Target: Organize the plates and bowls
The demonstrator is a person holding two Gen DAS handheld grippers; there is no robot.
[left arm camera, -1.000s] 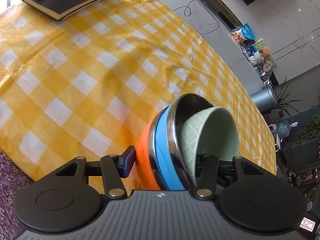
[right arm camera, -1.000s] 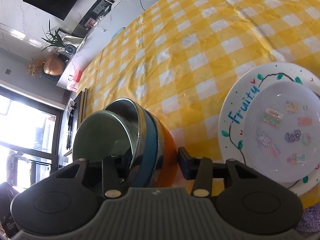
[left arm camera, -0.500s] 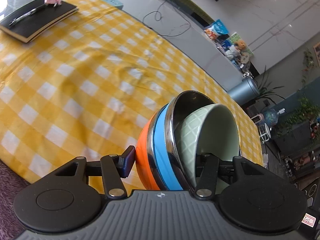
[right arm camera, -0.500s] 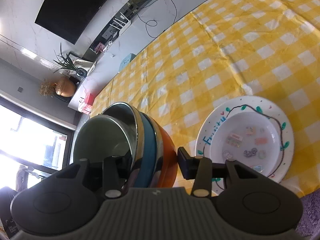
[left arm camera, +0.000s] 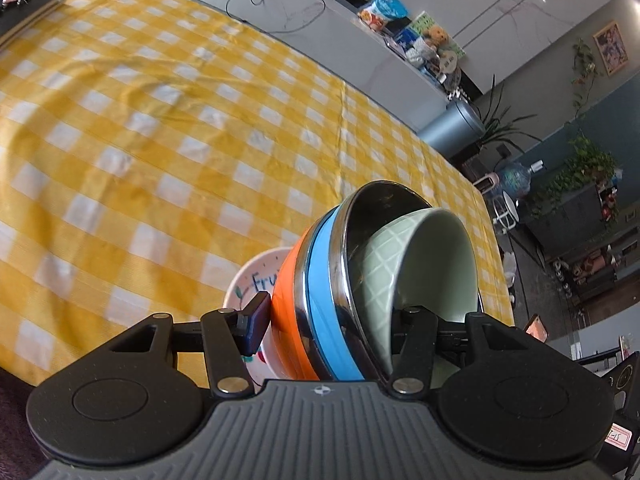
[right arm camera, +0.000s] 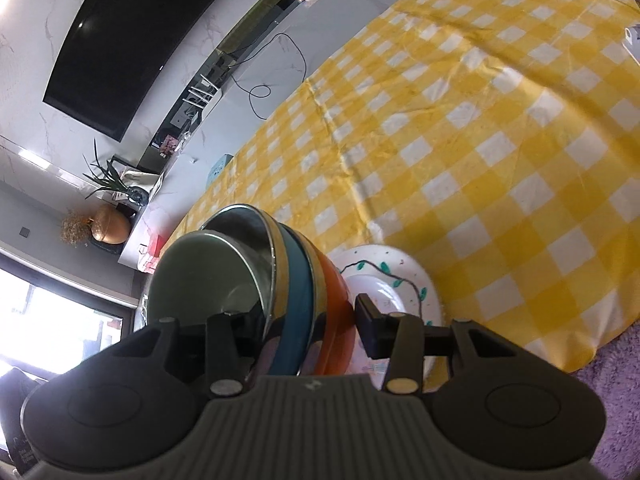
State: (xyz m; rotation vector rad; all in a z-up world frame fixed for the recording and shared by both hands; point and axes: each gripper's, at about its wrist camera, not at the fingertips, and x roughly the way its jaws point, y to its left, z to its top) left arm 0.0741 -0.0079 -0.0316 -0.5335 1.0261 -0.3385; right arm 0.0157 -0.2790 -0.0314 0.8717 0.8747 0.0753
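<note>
Showing only leftward: notebook (left arm camera: pixel 28 4); only rightward: television (right arm camera: pixel 128 44).

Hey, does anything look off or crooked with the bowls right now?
Yes. The nested bowl stack is carried tipped on edge between the left gripper and right gripper. The green bowl sits askew inside the steel bowl, leaning out toward the opening. Nothing looks spilled or broken.

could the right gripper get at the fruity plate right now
Probably not. The right gripper is shut on the stack of bowls, and that stack hangs right over the plate, blocking the way down.
</note>
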